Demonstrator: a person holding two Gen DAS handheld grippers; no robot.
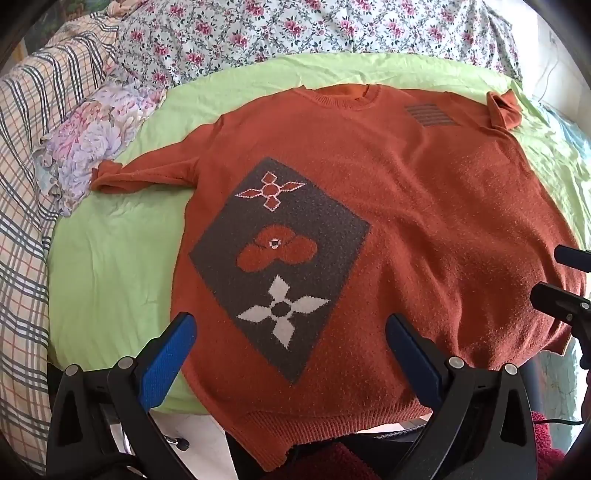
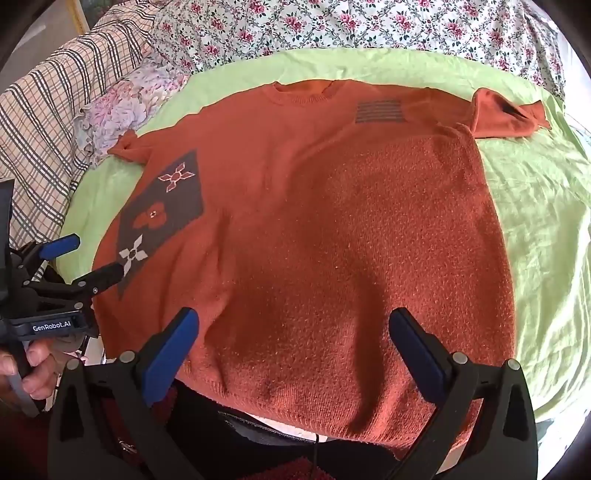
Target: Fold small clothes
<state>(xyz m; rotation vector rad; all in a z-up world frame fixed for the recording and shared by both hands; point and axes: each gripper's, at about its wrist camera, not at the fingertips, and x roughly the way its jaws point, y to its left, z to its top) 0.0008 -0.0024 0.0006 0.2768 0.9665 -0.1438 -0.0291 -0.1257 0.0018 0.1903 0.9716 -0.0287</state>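
Lying flat and face up on the green sheet [image 1: 110, 258], one orange knit sweater [image 1: 406, 203] is recorded, unfolded, with no fold yet made.

Item, sweater: the neckline [image 1: 347, 96] is placed at the far end and the ribbed hem [image 1: 332, 417] at the near end, draped a little over the sheet's near edge. The long axis thus runs from hem to neckline, straight away from both claws. A grey diamond panel [image 1: 280, 266] with flower motifs is set on the sweater's left half; a small striped patch [image 2: 380, 110] is set on its right chest.

Item, sleeves: the left sleeve [image 1: 147, 177] is bunched and points out sideways from the sweater's left shoulder; the right sleeve [image 2: 509, 118] is doubled over beyond the right shoulder.

Item, left gripper [image 1: 291, 354]: jaws spread wide, nothing held, poised above the hem on the panel side.

Item, right gripper [image 2: 295, 354]: jaws spread wide, nothing held, poised above the hem on the plain side.

Judgement: each claw is nearer its own side's hem corner and sleeve, so a lengthwise side fold would probably be begun from whichever side is chosen by the claw already stationed there.

Surround: floral bedding [image 1: 332, 33] beyond the neckline; plaid cloth [image 1: 33, 147] beyond the left sleeve.
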